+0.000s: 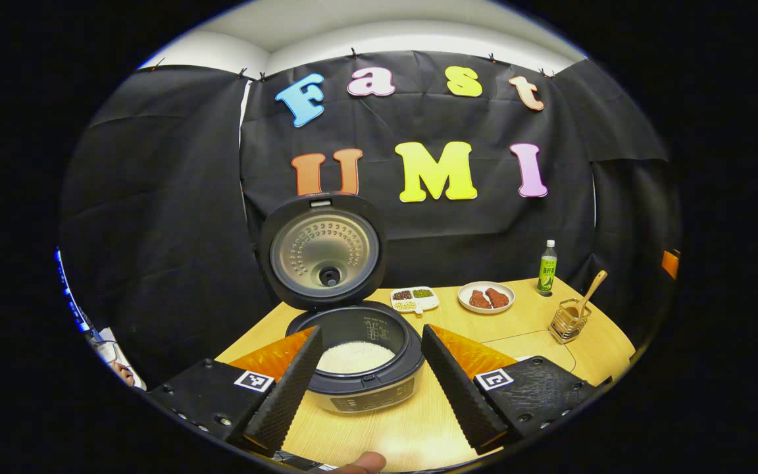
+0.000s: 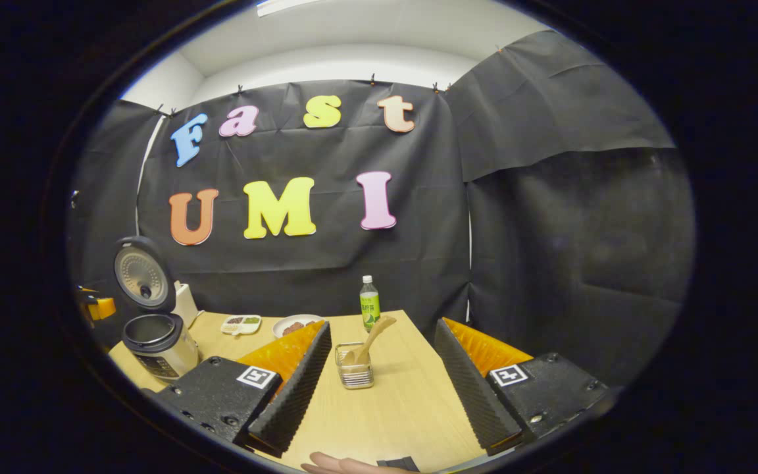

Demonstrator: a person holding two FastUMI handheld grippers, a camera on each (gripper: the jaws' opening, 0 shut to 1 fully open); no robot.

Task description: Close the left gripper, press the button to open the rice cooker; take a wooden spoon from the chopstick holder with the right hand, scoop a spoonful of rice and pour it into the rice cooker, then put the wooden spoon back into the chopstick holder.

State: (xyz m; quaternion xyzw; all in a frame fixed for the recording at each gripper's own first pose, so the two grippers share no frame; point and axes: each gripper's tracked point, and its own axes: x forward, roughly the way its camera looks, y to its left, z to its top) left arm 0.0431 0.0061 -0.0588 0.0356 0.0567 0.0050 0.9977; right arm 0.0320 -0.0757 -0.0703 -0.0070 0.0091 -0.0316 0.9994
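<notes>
Between spread left tongs (image 1: 369, 382), open rice cooker (image 1: 359, 355) showing rice (image 1: 354, 357), spread right tongs (image 2: 382, 388) facing wooden spoon (image 2: 374, 340) in chopstick holder (image 2: 354, 373)

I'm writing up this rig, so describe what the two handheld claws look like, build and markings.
Both look alike. The left claw and the right claw each have two wedge-shaped fingers with ridged inner faces, mounted on black blocks with screws, each block carrying a square black-and-white marker tag.

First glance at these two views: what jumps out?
The black round rice cooker stands open at the table's left end, its lid upright and white rice in the pot. To the right, a light wooden spoon leans in the wire chopstick holder, framed by the open right gripper.
</notes>
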